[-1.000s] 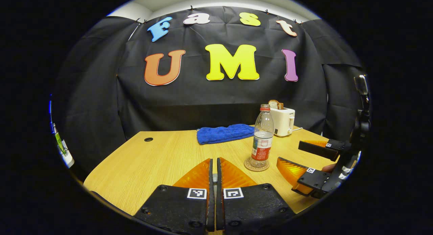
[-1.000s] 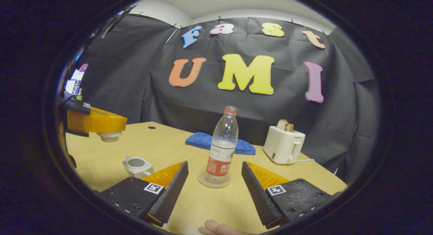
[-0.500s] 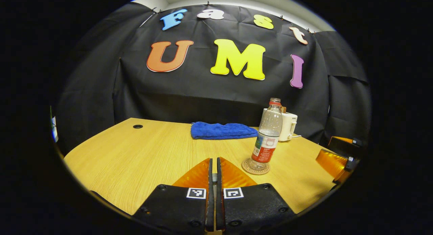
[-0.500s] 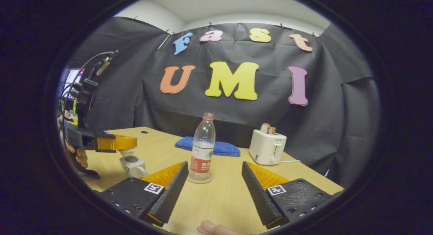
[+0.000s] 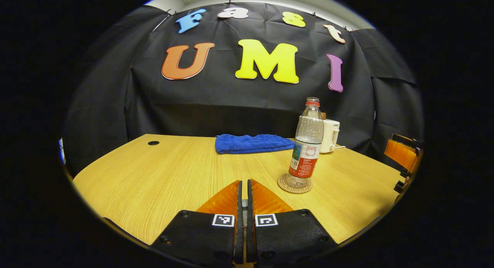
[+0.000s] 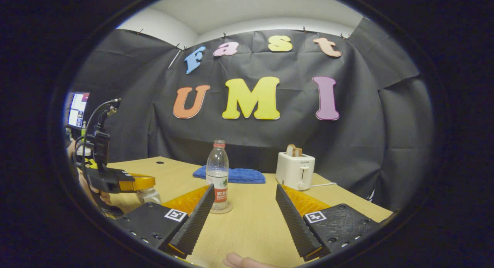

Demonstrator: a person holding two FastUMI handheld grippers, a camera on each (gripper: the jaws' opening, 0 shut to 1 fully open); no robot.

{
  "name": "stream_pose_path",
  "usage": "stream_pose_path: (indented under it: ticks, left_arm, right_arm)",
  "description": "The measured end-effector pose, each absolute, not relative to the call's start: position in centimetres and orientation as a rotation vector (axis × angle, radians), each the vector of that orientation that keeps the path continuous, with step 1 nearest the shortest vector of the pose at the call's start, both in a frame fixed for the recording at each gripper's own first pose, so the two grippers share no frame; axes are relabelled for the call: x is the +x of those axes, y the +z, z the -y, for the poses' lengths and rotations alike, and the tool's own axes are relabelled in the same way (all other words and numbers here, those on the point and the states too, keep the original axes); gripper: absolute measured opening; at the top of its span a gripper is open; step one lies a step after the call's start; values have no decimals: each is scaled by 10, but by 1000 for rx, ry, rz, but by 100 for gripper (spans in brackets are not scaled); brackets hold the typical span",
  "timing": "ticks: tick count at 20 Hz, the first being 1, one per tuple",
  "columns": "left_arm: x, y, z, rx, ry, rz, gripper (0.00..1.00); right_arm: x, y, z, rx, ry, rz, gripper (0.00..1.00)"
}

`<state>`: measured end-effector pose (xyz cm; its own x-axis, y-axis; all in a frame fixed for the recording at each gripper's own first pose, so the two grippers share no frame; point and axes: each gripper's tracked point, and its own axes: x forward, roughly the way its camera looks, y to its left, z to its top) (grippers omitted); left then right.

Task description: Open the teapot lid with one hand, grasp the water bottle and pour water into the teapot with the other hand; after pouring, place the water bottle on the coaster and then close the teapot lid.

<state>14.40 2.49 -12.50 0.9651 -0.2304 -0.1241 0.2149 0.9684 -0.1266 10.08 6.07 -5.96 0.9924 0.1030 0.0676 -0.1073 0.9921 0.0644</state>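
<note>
Right, left gripper (image 5: 243,190) first: jaws pressed nearly together, just a thin slit, w/ a small pale bit of something showing in that slit, can't tell what. From the right gripper view it sits low at the teapot (image 6: 148,194), fingers level right above the pot; can't tell if the lid is in them. Right gripper (image 6: 245,206) is spread wide, nothing between the fingers, hanging over the table (image 6: 254,225). Water bottle (image 6: 217,175) upright on the round coaster (image 5: 295,184), cap on, partly filled; red label w/ print too small to read. Behind: blue cloth (image 5: 252,143), white toaster (image 6: 295,170) w/ bread in it, small logo unreadable.
</note>
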Motion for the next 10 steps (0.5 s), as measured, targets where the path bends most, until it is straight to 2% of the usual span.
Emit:
stream_pose_path:
  ticks: [2, 3, 4, 6, 7, 9, 10]
  left_arm:
    - [143, -125, -25, -96, -220, -137, 6]
    - [144, -125, -25, -93, -220, -139, 7]
    - [143, -125, -23, -90, -221, -147, 8]
    - [143, -126, -24, -83, -216, -156, 9]
    - [143, -126, -23, -78, -211, -159, 10]
    - [143, -126, -23, -64, -204, -167, 18]
    - [142, -126, -25, -56, -196, -168, 26]
  right_arm:
    - [103, -64, -56, 81, 95, 48, 98]
    - [104, -65, -55, 79, 89, 44, 95]
    - [104, -64, -55, 76, 85, 43, 98]
    - [103, -64, -55, 68, 83, 45, 98]
    - [103, -63, -55, 65, 84, 45, 95]
    - [100, -62, -57, 53, 86, 47, 98]
    - [100, -61, -58, 46, 87, 48, 98]
